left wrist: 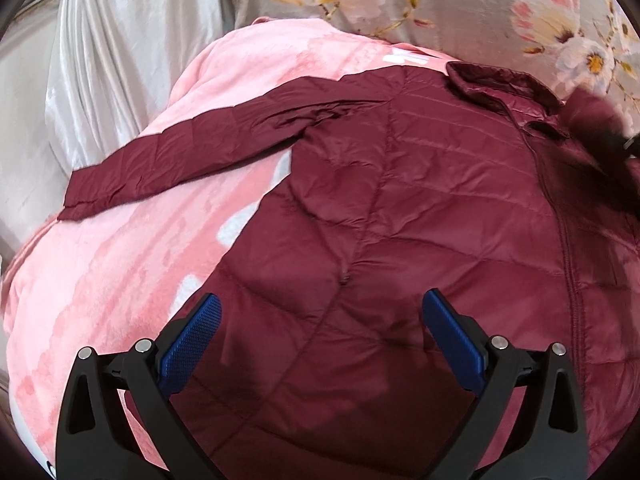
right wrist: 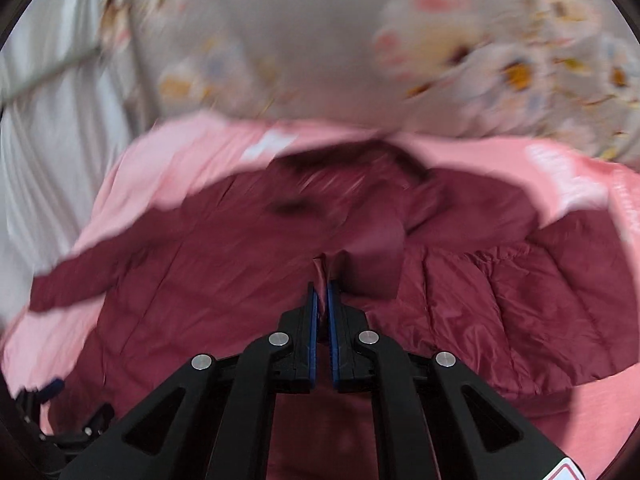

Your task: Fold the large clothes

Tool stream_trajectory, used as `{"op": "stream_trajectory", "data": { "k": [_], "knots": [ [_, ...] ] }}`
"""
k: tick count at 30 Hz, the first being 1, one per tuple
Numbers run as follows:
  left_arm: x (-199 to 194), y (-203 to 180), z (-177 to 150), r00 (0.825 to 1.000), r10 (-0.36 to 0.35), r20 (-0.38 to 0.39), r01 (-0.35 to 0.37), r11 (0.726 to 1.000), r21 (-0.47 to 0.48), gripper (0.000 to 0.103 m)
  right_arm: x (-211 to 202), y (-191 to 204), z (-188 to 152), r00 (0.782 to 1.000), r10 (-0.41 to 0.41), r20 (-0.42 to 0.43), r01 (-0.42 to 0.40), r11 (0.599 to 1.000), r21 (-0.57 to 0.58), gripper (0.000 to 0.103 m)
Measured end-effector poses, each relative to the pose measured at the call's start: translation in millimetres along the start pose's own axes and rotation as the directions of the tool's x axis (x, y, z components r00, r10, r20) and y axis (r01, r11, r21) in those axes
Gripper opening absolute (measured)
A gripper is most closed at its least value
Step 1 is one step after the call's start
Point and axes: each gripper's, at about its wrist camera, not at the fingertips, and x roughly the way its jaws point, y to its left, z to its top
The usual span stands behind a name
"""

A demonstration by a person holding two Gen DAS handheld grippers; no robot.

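Observation:
A maroon quilted jacket (left wrist: pixel 400 200) lies spread on a pink blanket (left wrist: pixel 120 260), collar at the far side. One sleeve (left wrist: pixel 180 160) stretches out to the left. My left gripper (left wrist: pixel 320 304) hovers open over the jacket's lower body, nothing between its blue pads. In the blurred right wrist view, my right gripper (right wrist: pixel 322 284) is shut on a pinch of the jacket's (right wrist: pixel 200 280) fabric and holds that part lifted over the body. A dark blur at the right edge of the left wrist view (left wrist: pixel 600 128) hides the jacket's far shoulder.
The pink blanket (right wrist: pixel 180 148) lies on a floral bed sheet (left wrist: pixel 440 8). Silvery-white pleated fabric (left wrist: pixel 100 60) hangs at the left. My left gripper (right wrist: pixel 52 392) shows at the bottom left of the right wrist view.

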Motion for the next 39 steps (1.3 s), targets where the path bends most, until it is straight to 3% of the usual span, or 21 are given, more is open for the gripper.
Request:
{"op": "stream_trajectory", "data": {
  "k": [3, 6, 8, 12, 14, 20, 22, 24, 26, 27, 29, 30, 31, 33, 34, 39],
  "knots": [
    [5, 9, 0, 0.999, -0.033, -0.021, 0.033, 0.999, -0.024, 0.098, 24, 20, -12, 0.998, 0.023, -0.065, -0.024, 1.000, -0.014, 0.010],
    [8, 17, 1, 0.997, -0.071, -0.032, 0.069, 0.996, -0.053, 0.098, 30, 39, -27, 0.994, 0.046, -0.100, -0.050, 0.998, -0.041, 0.022],
    [8, 19, 2, 0.994, -0.100, -0.040, 0.097, 0.993, -0.069, 0.098, 19, 44, -30, 0.994, 0.073, -0.082, -0.078, 0.996, -0.053, 0.047],
    [7, 23, 13, 0.974, -0.220, -0.059, 0.211, 0.969, -0.125, 0.098, -11, 38, -28, 0.992, 0.125, 0.009, -0.125, 0.992, -0.023, 0.058],
    [7, 20, 22, 0.957, -0.283, -0.065, 0.271, 0.951, -0.150, 0.098, -27, 24, -28, 0.991, 0.121, 0.047, -0.122, 0.993, 0.005, 0.060],
    [19, -31, 71, 0.846, -0.519, -0.122, 0.494, 0.849, -0.188, 0.098, -60, -65, -46, 0.997, -0.027, 0.076, 0.014, 0.985, 0.170, 0.060],
    [32, -58, 88, 0.825, -0.546, -0.143, 0.523, 0.835, -0.173, 0.098, -67, -97, -53, 0.997, -0.038, 0.074, 0.017, 0.965, 0.260, 0.060],
    [53, -85, 99, 0.820, -0.537, -0.196, 0.511, 0.842, -0.170, 0.098, -71, -131, -60, 0.997, -0.042, 0.071, 0.013, 0.932, 0.362, 0.060],
    [76, -106, 104, 0.801, -0.547, -0.242, 0.511, 0.836, -0.199, 0.098, -71, -159, -66, 0.997, -0.033, 0.064, 0.002, 0.898, 0.439, 0.060],
    [81, -112, 105, 0.804, -0.538, -0.252, 0.497, 0.842, -0.211, 0.097, -69, -167, -68, 0.998, -0.029, 0.060, -0.002, 0.888, 0.459, 0.060],
    [86, -122, 107, 0.827, -0.507, -0.244, 0.469, 0.861, -0.197, 0.091, -64, -183, -71, 0.998, -0.015, 0.053, -0.013, 0.867, 0.497, 0.060],
    [85, -126, 110, 0.834, -0.499, -0.234, 0.468, 0.866, -0.179, 0.073, -59, -189, -72, 0.999, 0.000, 0.049, -0.025, 0.856, 0.517, 0.060],
    [83, -128, 112, 0.836, -0.500, -0.225, 0.474, 0.866, -0.161, 0.045, -54, -195, -72, 0.998, 0.025, 0.049, -0.047, 0.844, 0.535, 0.060],
    [79, -126, 119, 0.844, -0.491, -0.217, 0.472, 0.871, -0.133, 0.014, -44, -204, -73, 0.997, 0.065, 0.051, -0.082, 0.818, 0.569, 0.060],
    [78, -123, 122, 0.852, -0.482, -0.206, 0.466, 0.876, -0.123, 0.007, -41, -206, -73, 0.996, 0.073, 0.049, -0.088, 0.812, 0.577, 0.060],
    [64, -88, 144, 0.946, -0.318, -0.064, 0.315, 0.948, -0.053, 0.005, -22, -209, -67, 0.997, 0.074, 0.035, -0.080, 0.802, 0.593, 0.060]
  ]
}}
